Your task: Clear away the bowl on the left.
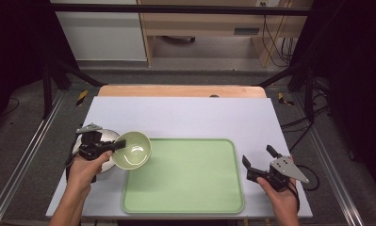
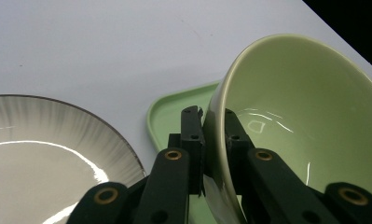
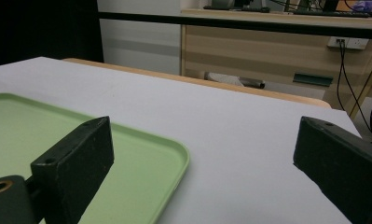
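Pinching the rim of a pale green glazed ceramic bowl (image 1: 132, 150), the left gripper (image 1: 118, 145) has its two black jaws clamped tight, one on the outside wall and one inside the bowl, as the left gripper view shows close up (image 2: 215, 135). The bowl (image 2: 295, 126) hangs tilted, its open mouth turned partly sideways, over the near-left corner region of the table, just at the left edge of a flat light green plastic tray with rounded corners (image 1: 185, 207). In the left gripper view the tray's corner (image 2: 167, 109) lies just behind the jaws. The left hand (image 1: 84, 172) wraps the gripper's body from below.

Just beside the bowl, towards the table's left edge, sits a shallow white glossy plate with a dark thin rim (image 1: 111, 135), partly under the gripper; its ribbed border and bright sheen fill the lower left of the left gripper view (image 2: 48, 154).

The tray rests on a pale lilac-white sheet (image 1: 185, 117) that covers the wooden table (image 1: 181, 91), near the sheet's front edge.

Off the tray's right edge, the right gripper (image 1: 256, 160) rests low near the table's right edge, its jaws spread wide apart with nothing between them. The right gripper view looks across the tray's near corner (image 3: 174, 158) and the bare sheet (image 3: 239, 140). The right hand (image 1: 282, 195) holds it from the front edge.
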Motion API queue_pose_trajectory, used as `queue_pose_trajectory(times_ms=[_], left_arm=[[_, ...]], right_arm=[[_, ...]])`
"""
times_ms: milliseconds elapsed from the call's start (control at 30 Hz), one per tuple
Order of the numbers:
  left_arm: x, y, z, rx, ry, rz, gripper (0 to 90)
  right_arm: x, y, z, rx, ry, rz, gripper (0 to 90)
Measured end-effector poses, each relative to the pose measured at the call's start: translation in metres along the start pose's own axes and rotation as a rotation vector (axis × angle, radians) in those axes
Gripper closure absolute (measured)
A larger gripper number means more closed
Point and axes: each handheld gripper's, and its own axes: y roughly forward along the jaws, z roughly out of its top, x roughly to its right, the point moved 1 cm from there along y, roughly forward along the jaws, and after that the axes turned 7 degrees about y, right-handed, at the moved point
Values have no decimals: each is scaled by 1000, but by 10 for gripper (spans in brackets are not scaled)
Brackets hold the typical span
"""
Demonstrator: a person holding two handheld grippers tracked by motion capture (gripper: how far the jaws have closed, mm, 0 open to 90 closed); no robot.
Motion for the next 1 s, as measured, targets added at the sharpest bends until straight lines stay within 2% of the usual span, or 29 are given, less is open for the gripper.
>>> queue_pose_trajectory(times_ms=[333,533,567,633,1000], left_arm=[[18,11,3,-4,31,-34,826],[30,21,3,-24,49,-55,826],[33,24,3,-33,64,-58,826],[37,29,2,-39,66,-73,826],[52,41,1,-59,84,-99,825]], right_arm=[[0,0,0,-1,-1,0,53],[0,0,0,-1,-2,0,53],[0,0,0,1,-1,0,53],[0,0,0,1,-3,-1,53],[0,0,0,1,-1,3,53]])
